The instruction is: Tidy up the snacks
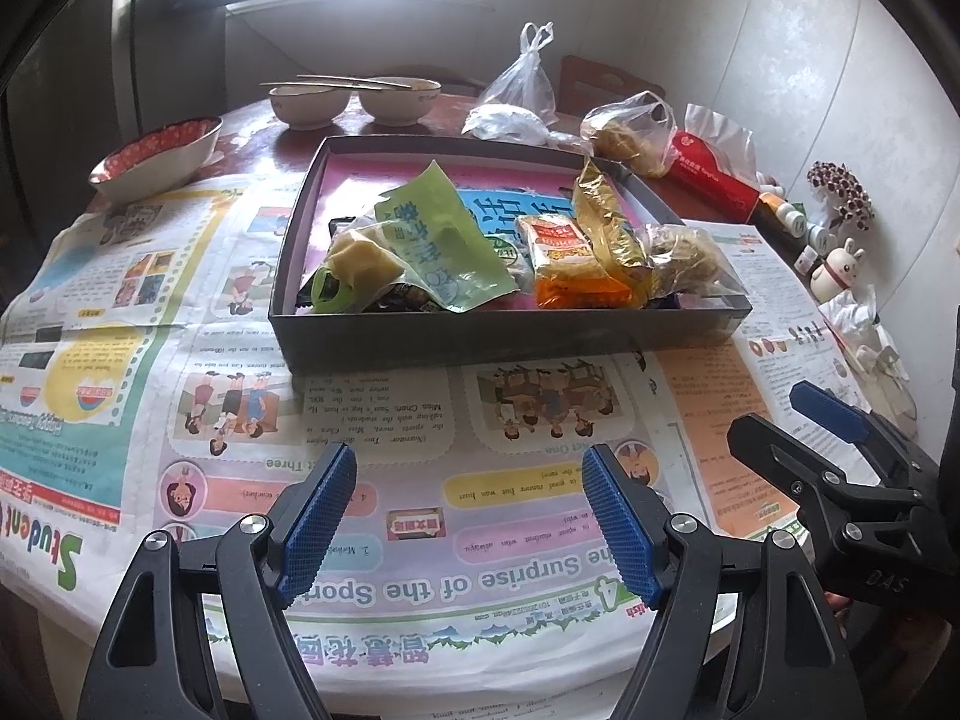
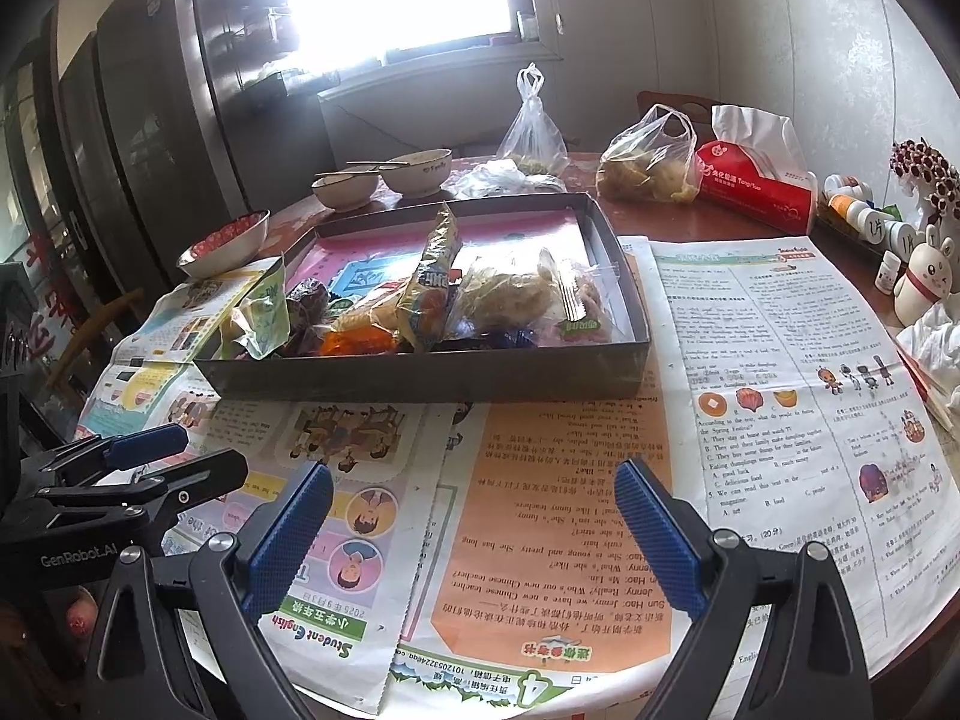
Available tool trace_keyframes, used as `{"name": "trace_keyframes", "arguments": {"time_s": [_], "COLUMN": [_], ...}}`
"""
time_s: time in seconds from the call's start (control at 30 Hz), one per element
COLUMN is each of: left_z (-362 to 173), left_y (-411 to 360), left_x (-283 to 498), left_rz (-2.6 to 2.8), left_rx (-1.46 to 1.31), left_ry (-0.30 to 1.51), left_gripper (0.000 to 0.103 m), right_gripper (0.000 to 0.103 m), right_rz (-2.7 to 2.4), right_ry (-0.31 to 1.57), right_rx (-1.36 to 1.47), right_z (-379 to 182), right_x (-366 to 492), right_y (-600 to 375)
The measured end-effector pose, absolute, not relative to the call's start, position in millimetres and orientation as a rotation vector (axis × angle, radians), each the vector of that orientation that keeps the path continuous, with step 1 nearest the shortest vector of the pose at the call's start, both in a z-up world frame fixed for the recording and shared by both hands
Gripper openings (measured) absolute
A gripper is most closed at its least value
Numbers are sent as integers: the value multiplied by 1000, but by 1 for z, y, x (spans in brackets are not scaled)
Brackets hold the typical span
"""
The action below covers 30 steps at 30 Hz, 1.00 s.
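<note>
A shallow dark box [image 1: 480, 333] [image 2: 432, 372] sits on the newspaper-covered table with several snacks piled at its near end. Among them are a green pouch [image 1: 438, 240] [image 2: 264, 312], an orange packet [image 1: 570, 267], a yellow packet [image 1: 606, 222] [image 2: 432, 276] standing on end, and a clear bag of pastries [image 1: 684, 255] [image 2: 516, 294]. My left gripper [image 1: 468, 516] hovers open over the newspaper in front of the box, nothing between its blue pads. My right gripper [image 2: 474, 531] is open and empty too, to the right of the left one. Each gripper shows at the edge of the other's view.
Behind the box stand two bowls with chopsticks [image 1: 354, 99], a red-patterned bowl [image 1: 159, 153], tied plastic bags [image 1: 525, 90] [image 2: 651, 165] and a red tissue pack [image 2: 762, 186]. Small bottles and a rabbit figurine [image 2: 924, 279] line the right wall. Newspaper [image 2: 558, 516] covers the near table.
</note>
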<state>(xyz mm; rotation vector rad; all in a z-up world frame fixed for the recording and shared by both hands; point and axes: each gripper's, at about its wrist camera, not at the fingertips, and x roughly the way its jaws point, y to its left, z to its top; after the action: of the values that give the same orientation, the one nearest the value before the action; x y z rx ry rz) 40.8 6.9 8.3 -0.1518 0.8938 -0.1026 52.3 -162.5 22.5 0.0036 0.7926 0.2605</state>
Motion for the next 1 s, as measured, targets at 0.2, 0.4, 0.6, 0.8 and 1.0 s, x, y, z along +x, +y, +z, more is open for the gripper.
{"name": "trace_keyframes", "arguments": {"time_s": [0.2,0.4,0.6,0.8,1.0], "left_z": [8,8,7,6,4], "left_y": [7,7,8,7,7], "left_x": [41,41,41,41,41], "left_rz": [-95,-77,-75,-67,-60], "left_rx": [-147,-136,-138,-128,-127], "left_ry": [897,899,904,907,917], "left_gripper": [79,79,79,79,79], "right_gripper": [95,95,95,95,95], "right_rz": [258,261,260,260,257], "right_ry": [787,789,787,785,775], "right_rx": [2,-3,-4,-4,-15], "right_z": [24,24,24,24,27], "right_x": [52,52,51,51,51], "right_y": [-162,-161,-161,-160,-163]}}
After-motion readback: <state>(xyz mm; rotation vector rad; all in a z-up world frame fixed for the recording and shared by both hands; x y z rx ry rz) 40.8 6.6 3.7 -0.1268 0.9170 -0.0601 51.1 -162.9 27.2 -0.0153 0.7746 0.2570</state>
